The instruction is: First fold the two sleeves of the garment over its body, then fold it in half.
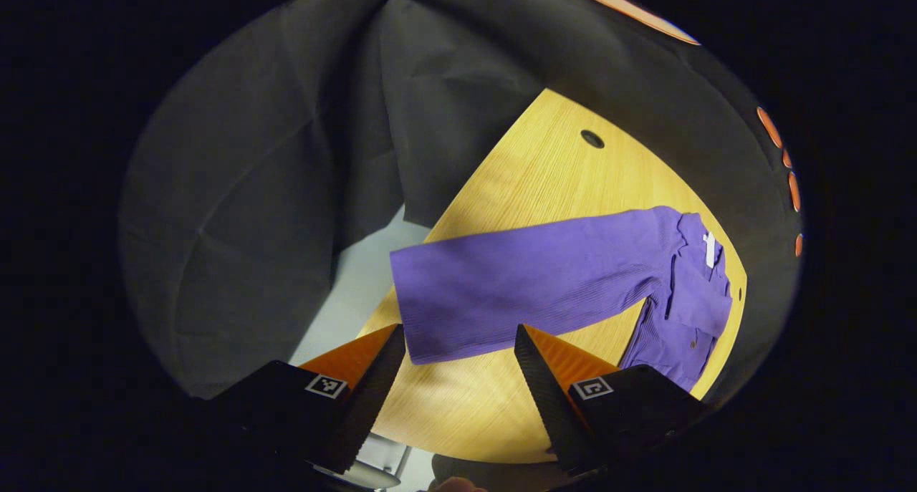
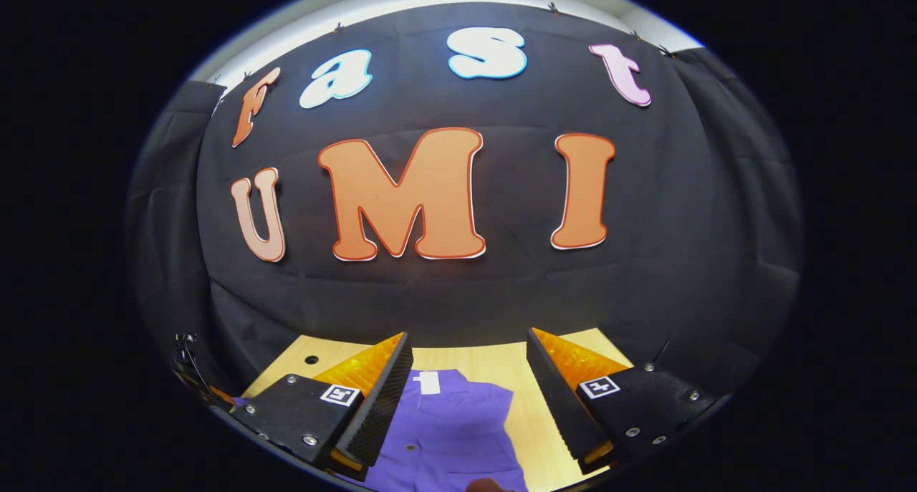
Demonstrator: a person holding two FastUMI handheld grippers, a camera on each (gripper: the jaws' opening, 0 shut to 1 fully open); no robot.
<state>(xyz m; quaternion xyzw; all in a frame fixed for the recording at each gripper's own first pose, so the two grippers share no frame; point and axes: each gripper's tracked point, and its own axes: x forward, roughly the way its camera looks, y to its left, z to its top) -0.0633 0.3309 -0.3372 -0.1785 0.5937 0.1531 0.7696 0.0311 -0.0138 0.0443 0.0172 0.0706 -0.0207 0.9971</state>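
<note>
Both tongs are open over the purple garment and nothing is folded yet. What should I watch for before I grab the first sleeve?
1. The sleeve lies outstretched, its cuff end at the table edge; a missed pinch might nudge it off.
2. The left tongs stand open near the cuff's corner; a shallow bite may slip mid-fold.
3. The right tongs sit above the collar, not a sleeve, so closing there could bunch the body.

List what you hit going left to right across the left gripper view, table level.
Grey floor strip → purple sleeve's cuff end → purple garment's collar with white tag → wooden table's right edge.
</note>
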